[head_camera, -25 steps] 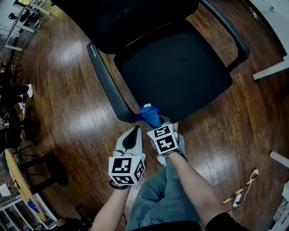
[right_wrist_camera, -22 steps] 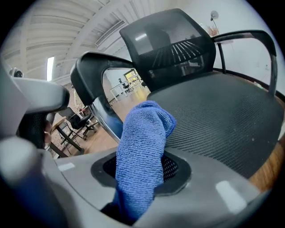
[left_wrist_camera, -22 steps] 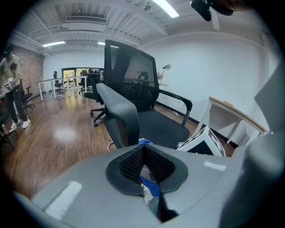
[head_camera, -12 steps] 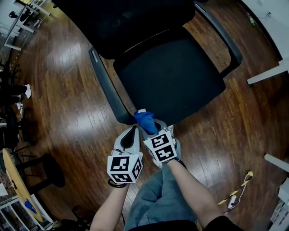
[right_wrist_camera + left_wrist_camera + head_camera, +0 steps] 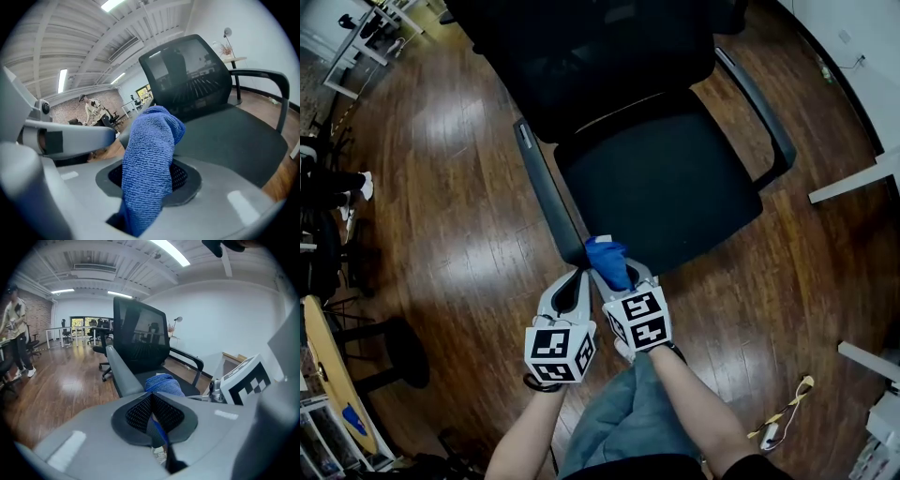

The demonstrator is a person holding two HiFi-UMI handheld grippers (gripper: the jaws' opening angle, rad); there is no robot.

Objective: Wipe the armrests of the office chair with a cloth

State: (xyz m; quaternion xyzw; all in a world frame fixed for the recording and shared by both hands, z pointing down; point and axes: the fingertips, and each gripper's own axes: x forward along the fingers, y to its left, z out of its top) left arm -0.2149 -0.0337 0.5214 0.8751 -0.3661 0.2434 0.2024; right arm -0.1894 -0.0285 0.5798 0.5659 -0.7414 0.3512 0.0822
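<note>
1. Cloth [image 5: 607, 260]: blue, pinched in my right gripper [image 5: 617, 277]; it has slid back to the armrest [image 5: 546, 192] front tip (this pass looks finished).
2. Left gripper [image 5: 573, 284]: jaws together, empty.
3. Other armrest [image 5: 759, 108]: probably next.

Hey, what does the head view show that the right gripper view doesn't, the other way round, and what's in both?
Only the head view: the person's forearms, the marker cubes on both grippers, and a cable on the floor. Only the right gripper view: ceiling lights, a distant person, and the right gripper close up, jaws shut on the cloth. Both: the blue cloth, the office chair and its far armrest.
</note>
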